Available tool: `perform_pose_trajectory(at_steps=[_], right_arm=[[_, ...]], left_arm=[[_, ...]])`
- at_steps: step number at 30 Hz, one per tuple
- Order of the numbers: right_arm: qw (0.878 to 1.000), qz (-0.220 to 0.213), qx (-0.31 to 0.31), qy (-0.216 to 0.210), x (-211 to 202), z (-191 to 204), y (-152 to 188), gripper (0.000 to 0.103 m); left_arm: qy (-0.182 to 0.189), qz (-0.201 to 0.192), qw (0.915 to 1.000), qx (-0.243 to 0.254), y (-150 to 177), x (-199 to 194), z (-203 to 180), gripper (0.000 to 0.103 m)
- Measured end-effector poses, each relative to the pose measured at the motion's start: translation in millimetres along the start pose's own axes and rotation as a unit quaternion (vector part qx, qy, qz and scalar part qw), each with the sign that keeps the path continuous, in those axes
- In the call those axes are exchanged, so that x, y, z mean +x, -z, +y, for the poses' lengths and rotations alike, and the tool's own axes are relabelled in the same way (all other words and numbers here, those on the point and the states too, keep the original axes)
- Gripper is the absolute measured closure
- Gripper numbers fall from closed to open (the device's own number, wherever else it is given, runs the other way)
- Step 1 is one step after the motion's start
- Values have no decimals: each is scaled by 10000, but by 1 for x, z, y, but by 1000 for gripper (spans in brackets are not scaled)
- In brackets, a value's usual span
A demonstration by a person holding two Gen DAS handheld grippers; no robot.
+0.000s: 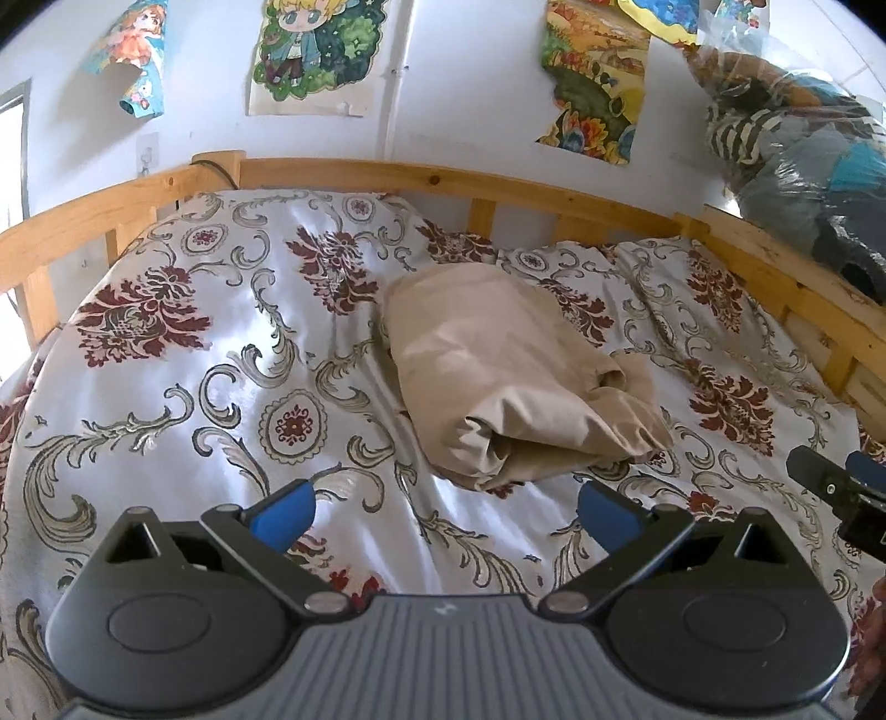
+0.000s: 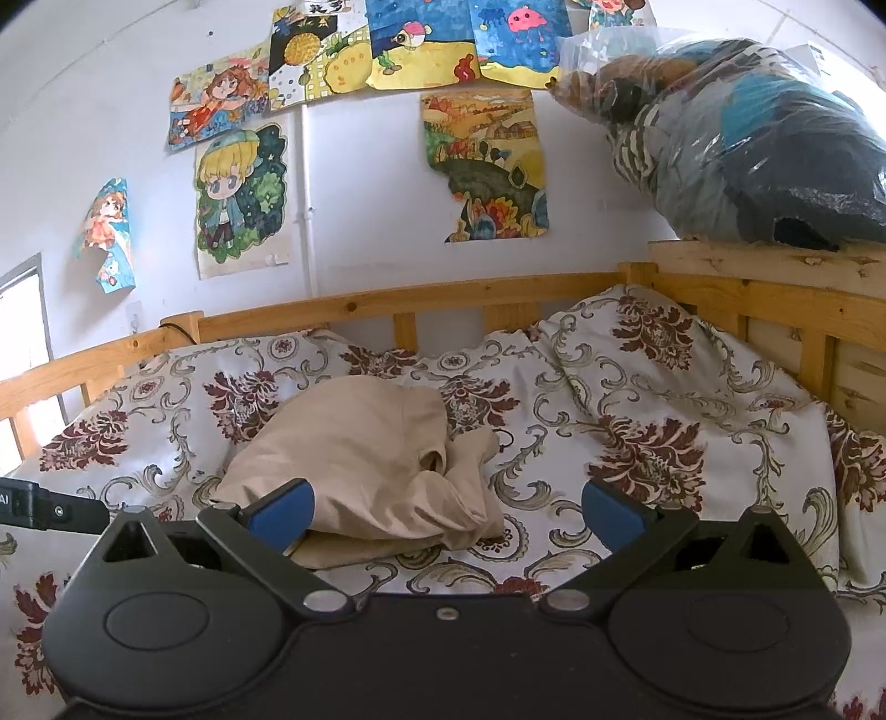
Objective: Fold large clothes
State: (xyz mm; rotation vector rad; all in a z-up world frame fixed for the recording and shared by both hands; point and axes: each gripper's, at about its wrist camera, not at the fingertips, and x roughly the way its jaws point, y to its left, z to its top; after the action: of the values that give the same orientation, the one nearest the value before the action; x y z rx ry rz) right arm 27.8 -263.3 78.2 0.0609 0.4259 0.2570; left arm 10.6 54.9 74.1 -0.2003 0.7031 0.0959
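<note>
beige cotton garment (image 1: 498,365) seen folded into a lumpy bundle on the floral bedspread (image 1: 194,387)
both the left gripper (image 1: 446,512) and right gripper (image 2: 447,512) are held wide apart, nothing gripped.

The folded beige fabric garment (image 2: 360,465) has its near edge hidden behind the blue-padded left finger (image 2: 282,512) of the right hand-held gripper (image 2: 446,512) in the right wrist view; its inner layers are not visible. The other hand-held gripper (image 1: 836,487) is cut off by the right edge of the left wrist view. Contents of the clear plastic bag of dark clothes (image 2: 747,144) are indistinct. Colourful paper drawings (image 2: 410,39) are cropped at the top edge.
</note>
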Motion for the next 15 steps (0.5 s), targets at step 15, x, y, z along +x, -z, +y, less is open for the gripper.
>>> perform_pose_trajectory(at_steps=[15], right_arm=[[10000, 77, 36, 47, 3, -2, 1, 1]], left_arm=[[-77, -59, 9999, 132, -1, -1, -3, 1]])
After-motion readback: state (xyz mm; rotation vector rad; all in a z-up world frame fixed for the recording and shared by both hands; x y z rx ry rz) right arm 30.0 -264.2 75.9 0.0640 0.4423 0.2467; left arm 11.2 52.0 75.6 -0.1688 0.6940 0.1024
